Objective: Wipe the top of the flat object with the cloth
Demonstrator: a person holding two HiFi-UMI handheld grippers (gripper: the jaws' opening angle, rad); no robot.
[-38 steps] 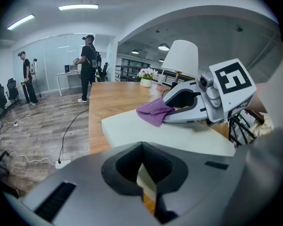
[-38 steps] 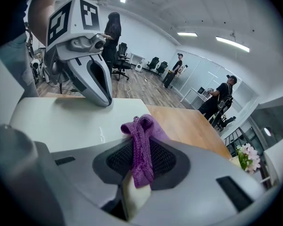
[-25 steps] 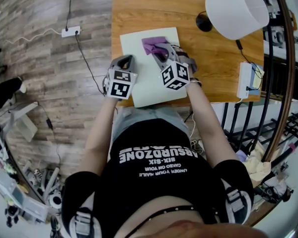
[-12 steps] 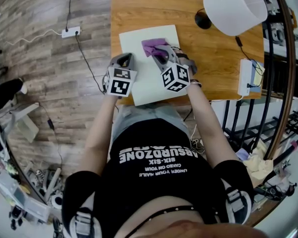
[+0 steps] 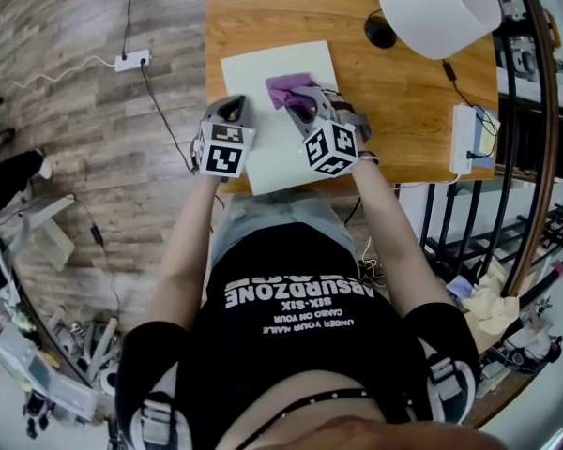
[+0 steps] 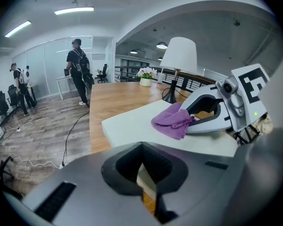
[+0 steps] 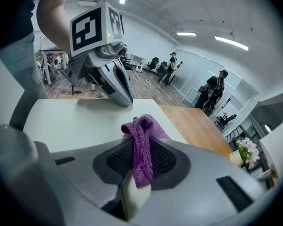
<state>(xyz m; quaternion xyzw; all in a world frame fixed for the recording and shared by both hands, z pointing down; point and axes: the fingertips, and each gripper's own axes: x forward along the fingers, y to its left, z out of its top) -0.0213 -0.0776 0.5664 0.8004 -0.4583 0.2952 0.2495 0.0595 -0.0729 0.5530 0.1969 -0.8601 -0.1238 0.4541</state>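
Observation:
A flat white board (image 5: 263,129) lies on the wooden table (image 5: 403,101). A purple cloth (image 5: 286,87) rests on the board's far half, with my right gripper (image 5: 300,101) shut on it. In the right gripper view the cloth (image 7: 142,145) runs bunched between the jaws over the board (image 7: 80,121). My left gripper (image 5: 235,112) sits at the board's left edge, shut on that edge. The left gripper view shows the board's rim (image 6: 146,182) pinched in the jaws, and the cloth (image 6: 172,120) beyond.
A white lamp shade (image 5: 438,12) and its black base (image 5: 380,29) stand at the table's far right. A small white box (image 5: 471,139) sits at the right edge. A power strip (image 5: 131,61) and cables lie on the floor to the left. People (image 6: 78,65) stand far off.
The right gripper and the cloth have slid a little toward me across the board. The left gripper stays clamped at the board's left edge.

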